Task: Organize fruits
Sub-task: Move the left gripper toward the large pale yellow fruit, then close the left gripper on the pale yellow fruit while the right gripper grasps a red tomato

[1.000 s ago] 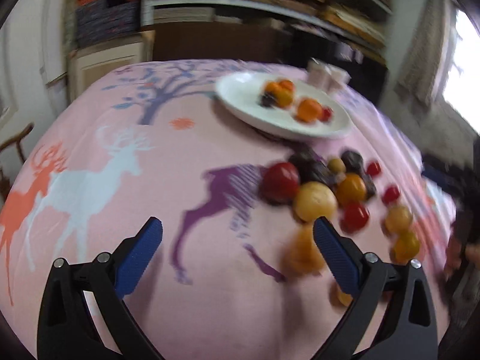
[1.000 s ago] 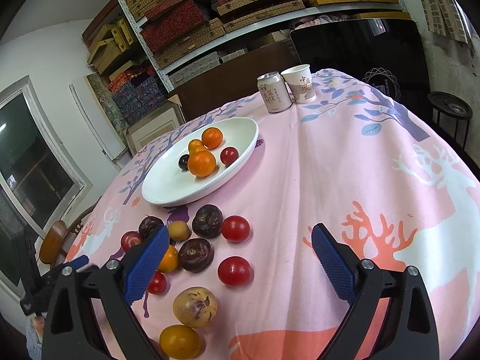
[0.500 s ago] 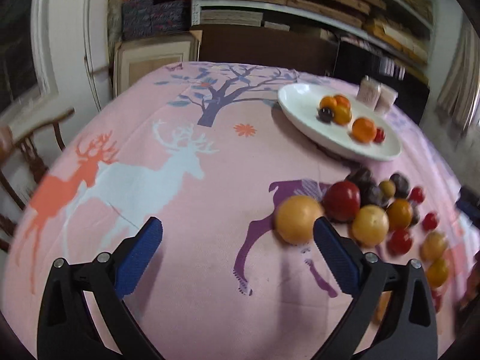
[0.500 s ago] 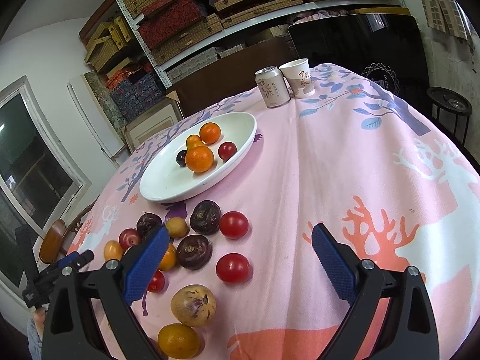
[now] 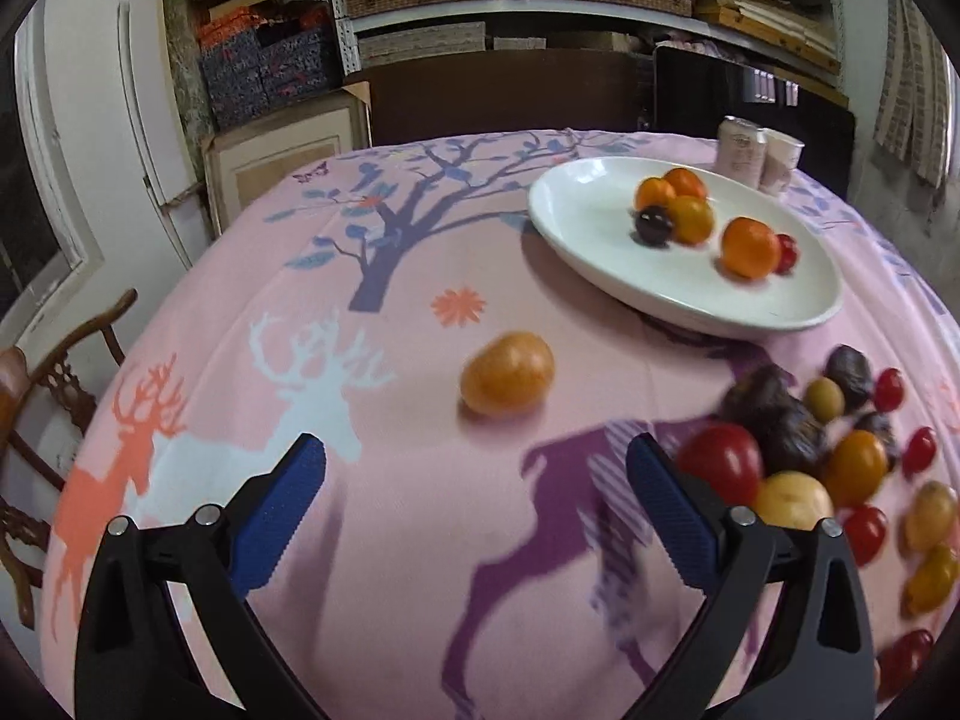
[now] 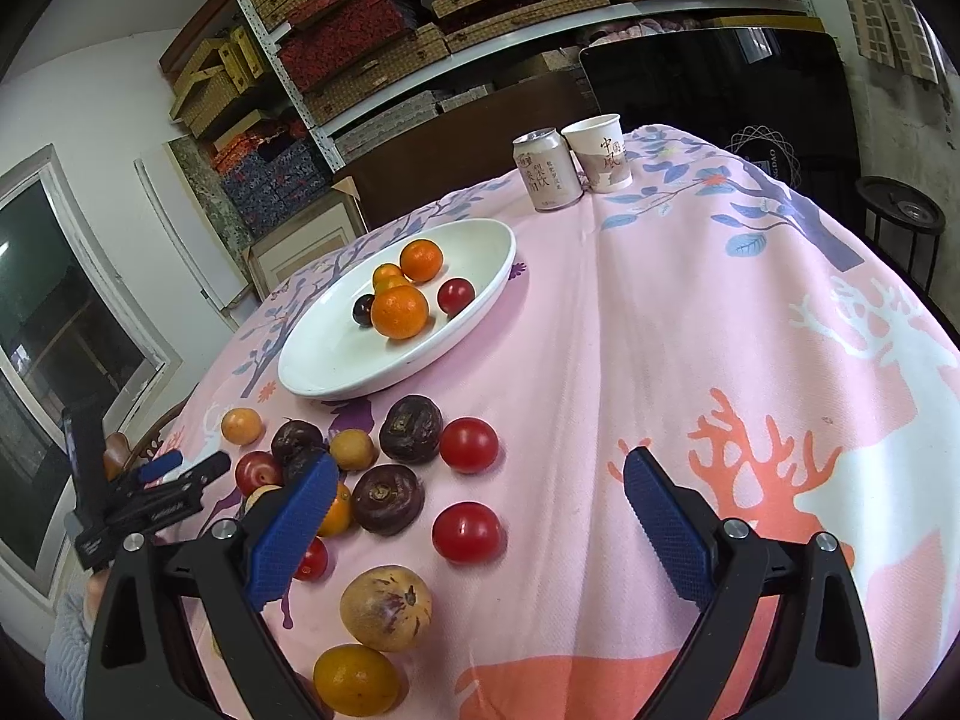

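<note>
Fruit on a white plate and more fruit loose on a pink deer tablecloth.

The white plate (image 6: 336, 354) sits far ahead of the right gripper (image 6: 474, 516). In it are two oranges (image 6: 399, 311), a smaller orange fruit, a red tomato (image 6: 455, 295) and one dark fruit (image 6: 363, 308). The loose fruit pile (image 6: 384, 480) lies right by the right gripper's left finger: red tomatoes, dark purple fruits, small yellow and orange ones. One orange-yellow fruit (image 5: 507, 373) lies alone, ahead of the left gripper (image 5: 474, 504). Both grippers are wide open and hold nothing. Behind the plate stand a drink can (image 6: 545, 171) and a paper cup (image 6: 600, 151), touching. Both have Chinese writing; the cup shows 中国风.
</note>
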